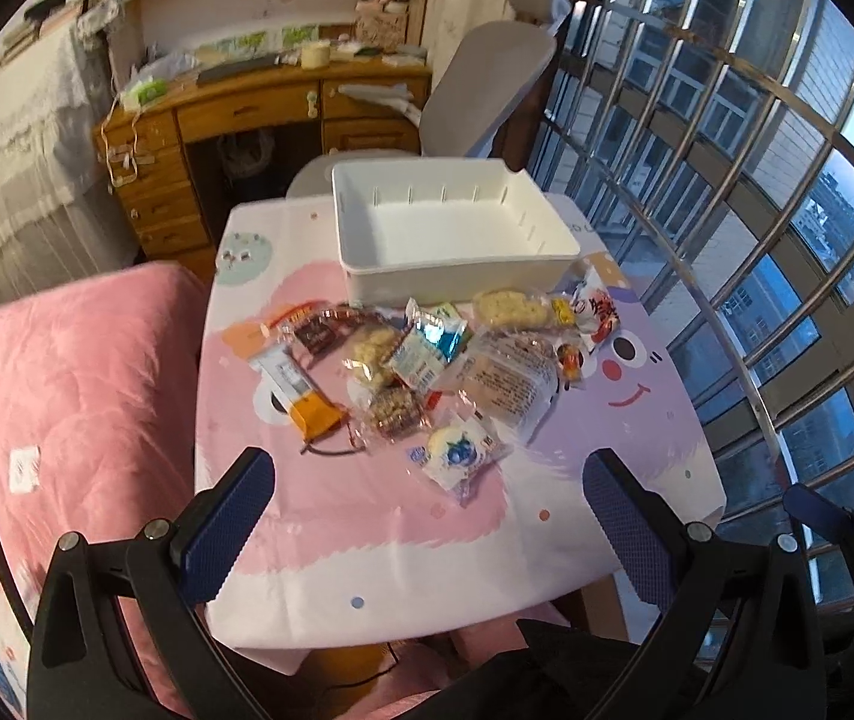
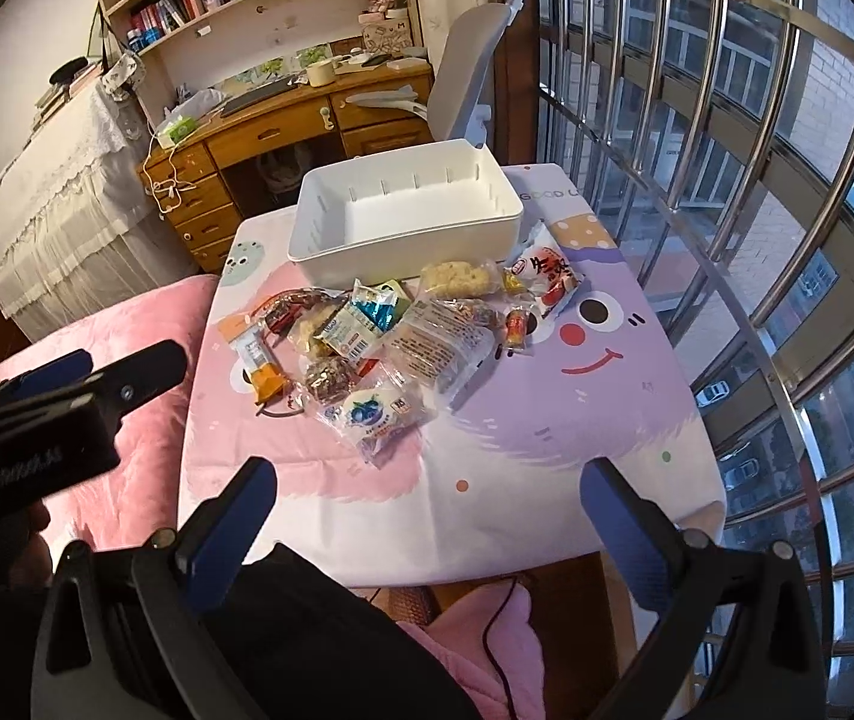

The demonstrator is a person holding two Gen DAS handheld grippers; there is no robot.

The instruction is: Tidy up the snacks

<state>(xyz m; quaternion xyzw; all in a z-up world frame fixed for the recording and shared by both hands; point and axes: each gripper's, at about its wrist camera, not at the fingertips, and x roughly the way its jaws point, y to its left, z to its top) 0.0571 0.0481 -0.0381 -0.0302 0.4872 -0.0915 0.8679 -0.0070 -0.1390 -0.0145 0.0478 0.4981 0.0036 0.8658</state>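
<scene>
1. The left claw stands wide open above the near edge of the surface, its two blue-padded fingers well apart, holding and touching nothing.
2. The right claw is likewise spread wide with nothing between its blue pads; it hangs over the near edge of the surface, clear of every packet.
3. In the right wrist view the left claw's black body shows at the left, over the pink quilted bedding.
4. The heap of wrapped snacks lies in the middle of the surface, on a pink and lilac cartoon-print cloth.
5. Nearest the claws lies a clear packet with a blueberry picture; at the left of the heap, a long orange and white bar wrapper.
6. A blue and white foil sachet rests in the middle; a red and white packet lies at the far right.
7. A white rectangular plastic bin stands just beyond the heap at the far side; no snack is inside.
8. A grey office chair stands beyond the bin.
</scene>
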